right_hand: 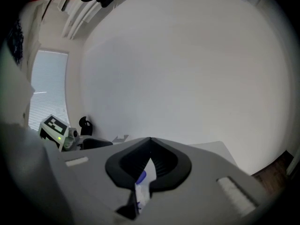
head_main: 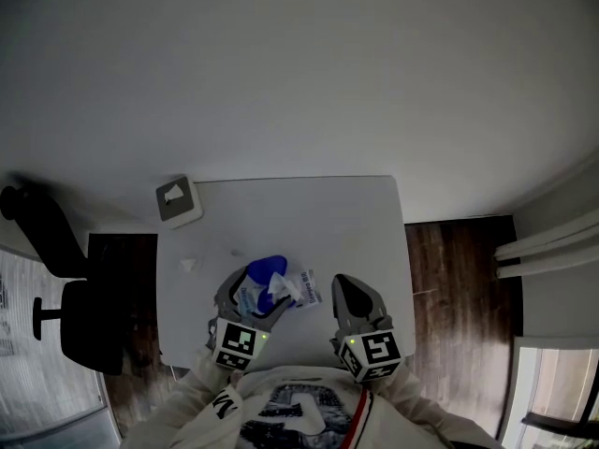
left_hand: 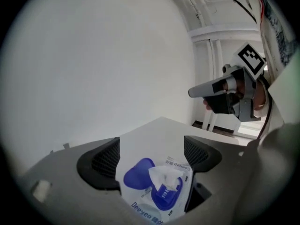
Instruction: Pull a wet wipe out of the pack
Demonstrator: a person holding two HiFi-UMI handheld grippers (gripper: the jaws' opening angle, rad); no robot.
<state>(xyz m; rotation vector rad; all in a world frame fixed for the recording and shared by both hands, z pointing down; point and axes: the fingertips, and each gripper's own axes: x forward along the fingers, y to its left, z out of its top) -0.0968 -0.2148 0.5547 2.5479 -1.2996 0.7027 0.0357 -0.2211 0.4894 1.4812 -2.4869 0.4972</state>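
Pack of wet wipes (head_main: 306, 288) (left_hand: 140, 205) lying flat near the front edge of a white tabletop (head_main: 309, 223) (left_hand: 154, 130), close to my body. Its blue flip lid (left_hand: 138, 175) is folded back. One white wipe (head_main: 286, 286) (left_hand: 164, 175) stands crumpled out of the opening.

My left hand-held gripper (head_main: 255, 293) (left_hand: 151, 149) is tilted down over the pack with its jaws spread wide. The pack sits between the two dark ribbed pads, and neither pad presses on it. It has hold of nothing.

My right hand-held gripper (head_main: 344, 288) (right_hand: 150, 142) (left_hand: 194, 92) is just to the right of the pack. In the left gripper view it hangs in the air above the tabletop. Its jaws are brought together, with the tips meeting. In the right gripper view a thin strip of white and blue shows in the slit beneath the tips. I cannot tell whether that strip is the pack seen through the gap. In the left gripper view nothing hangs from the closed tips.

Further back on the left of the tabletop sits a small grey square box (head_main: 178, 201) with something white on top. A tiny white scrap (head_main: 190, 265) lies between that box and the pack. A black chair (head_main: 65, 288) stands on the dark wooden floor (head_main: 449, 279) to the left of the tabletop. A plain pale wall (right_hand: 187, 69) rises behind it all.
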